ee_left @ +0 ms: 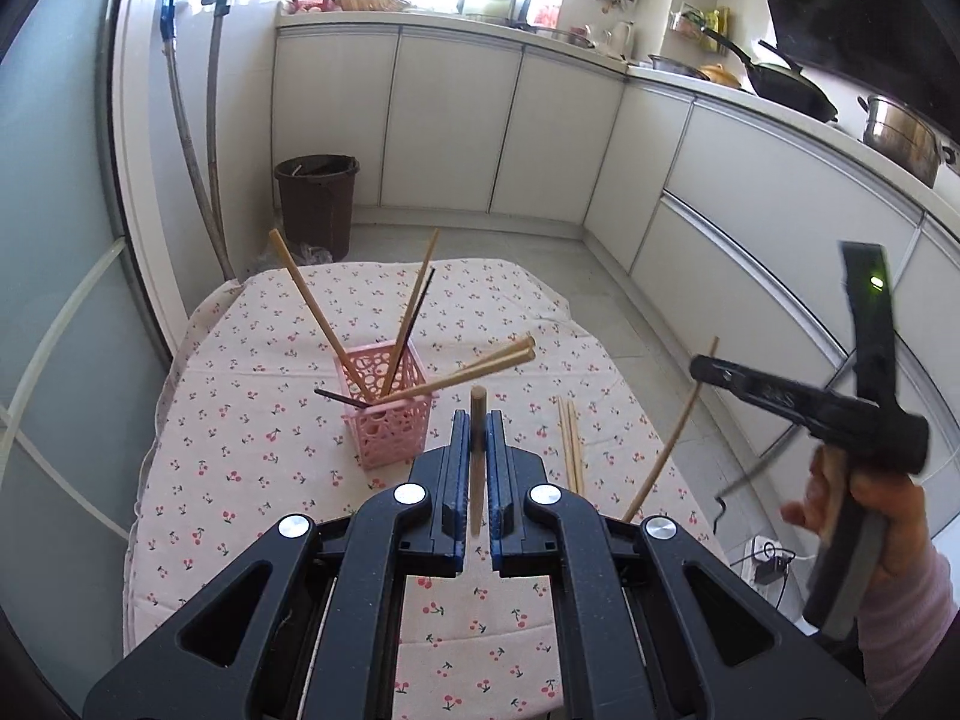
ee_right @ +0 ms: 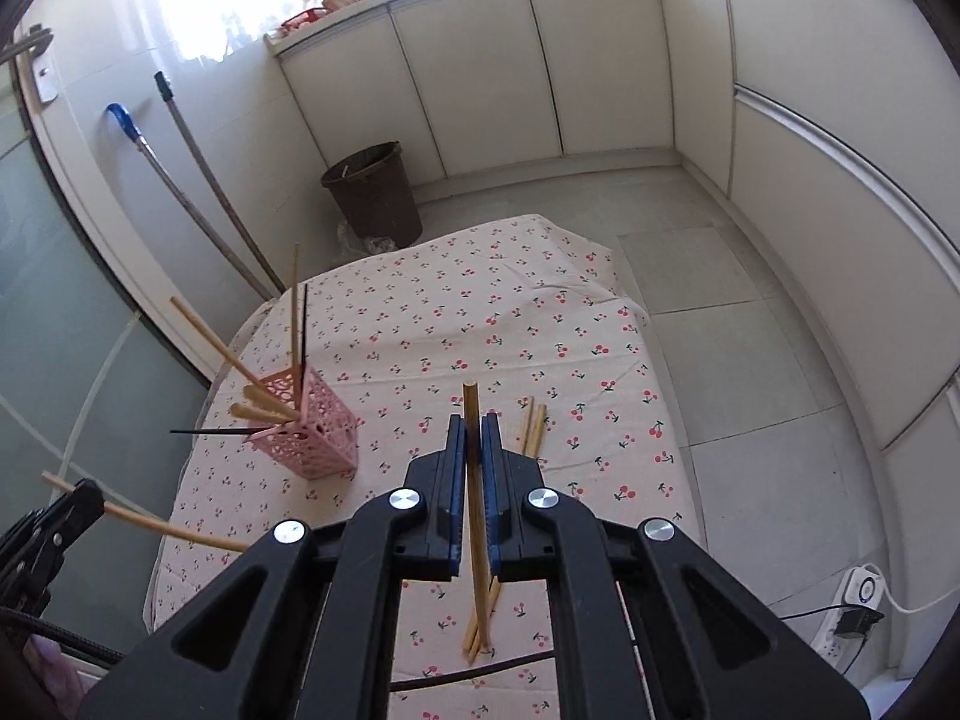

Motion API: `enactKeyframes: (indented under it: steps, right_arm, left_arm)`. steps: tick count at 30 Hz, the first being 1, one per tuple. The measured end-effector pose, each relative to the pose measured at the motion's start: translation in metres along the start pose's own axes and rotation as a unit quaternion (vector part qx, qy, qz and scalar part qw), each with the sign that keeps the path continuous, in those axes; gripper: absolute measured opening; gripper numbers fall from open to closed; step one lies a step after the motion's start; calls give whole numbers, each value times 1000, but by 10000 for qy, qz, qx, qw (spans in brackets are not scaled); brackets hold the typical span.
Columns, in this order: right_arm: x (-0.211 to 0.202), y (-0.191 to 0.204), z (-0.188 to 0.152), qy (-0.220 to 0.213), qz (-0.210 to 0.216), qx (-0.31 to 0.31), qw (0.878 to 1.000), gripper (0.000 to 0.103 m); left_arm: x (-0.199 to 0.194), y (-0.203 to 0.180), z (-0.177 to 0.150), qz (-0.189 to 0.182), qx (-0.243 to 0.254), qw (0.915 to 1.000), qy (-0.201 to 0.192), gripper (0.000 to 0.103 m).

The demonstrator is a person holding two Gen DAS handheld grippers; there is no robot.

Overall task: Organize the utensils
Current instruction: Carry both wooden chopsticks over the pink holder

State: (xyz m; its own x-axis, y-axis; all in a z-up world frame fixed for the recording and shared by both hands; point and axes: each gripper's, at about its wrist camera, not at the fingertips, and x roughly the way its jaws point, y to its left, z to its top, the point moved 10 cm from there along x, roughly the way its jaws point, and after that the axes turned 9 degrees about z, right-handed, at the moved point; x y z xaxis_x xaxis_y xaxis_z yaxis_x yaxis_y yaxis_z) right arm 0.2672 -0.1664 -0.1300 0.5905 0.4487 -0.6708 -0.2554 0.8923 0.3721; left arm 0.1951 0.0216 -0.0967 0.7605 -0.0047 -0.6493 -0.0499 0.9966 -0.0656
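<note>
A pink lattice basket (ee_left: 390, 420) (ee_right: 312, 429) stands on the cherry-print tablecloth (ee_left: 252, 396) (ee_right: 480, 312) with several wooden and black chopsticks leaning out of it. My left gripper (ee_left: 478, 420) is shut on a wooden chopstick (ee_left: 477, 468), just right of the basket and above the cloth. My right gripper (ee_right: 474, 423) is shut on another wooden chopstick (ee_right: 475, 516). In the left wrist view the right gripper (ee_left: 701, 367) is raised off the table's right side, its chopstick (ee_left: 666, 450) slanting down. A few loose wooden chopsticks (ee_left: 571, 444) (ee_right: 531, 429) lie on the cloth.
A brown bin (ee_left: 318, 198) (ee_right: 375, 192) stands on the floor beyond the table, with two long handles (ee_left: 204, 138) leaning on the wall. White cabinets (ee_left: 456, 120) run along the back and right. A power strip (ee_right: 858, 606) lies on the floor at right.
</note>
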Motion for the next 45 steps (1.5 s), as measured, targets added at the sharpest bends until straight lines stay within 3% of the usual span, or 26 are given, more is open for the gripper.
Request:
enactKeyframes:
  steps: [10, 21, 28, 33, 37, 40, 45]
  right_arm:
    - [-53, 48, 29, -508, 871, 127, 9948, 5]
    - [-95, 105, 109, -1230, 1898, 182, 9739, 6]
    - [-92, 115, 149, -1641, 1885, 134, 9682, 6]
    - [-64, 113, 159, -1807, 1339, -190, 9742, 6]
    - [-47, 119, 158, -1712, 1348, -246, 9757, 6]
    - [-44, 126, 155, -1742, 1353, -300, 9749, 6]
    - [-37, 139, 153, -1804, 1322, -338, 9741, 6]
  left_arm:
    - [-16, 32, 24, 302, -304, 9988, -219, 5]
    - [-37, 46, 124, 519, -671, 9909, -1041, 4]
    - [1, 45, 148, 908, -643, 9859, -1253, 5]
    - [45, 61, 130, 1042, -786, 9885, -763, 8]
    - [18, 80, 136, 1228, -1048, 9814, -1039, 11]
    - [-7, 87, 142, 1224, -1231, 9762, -1299, 22]
    - [-20, 92, 141, 1125, -1402, 9746, -1333, 25]
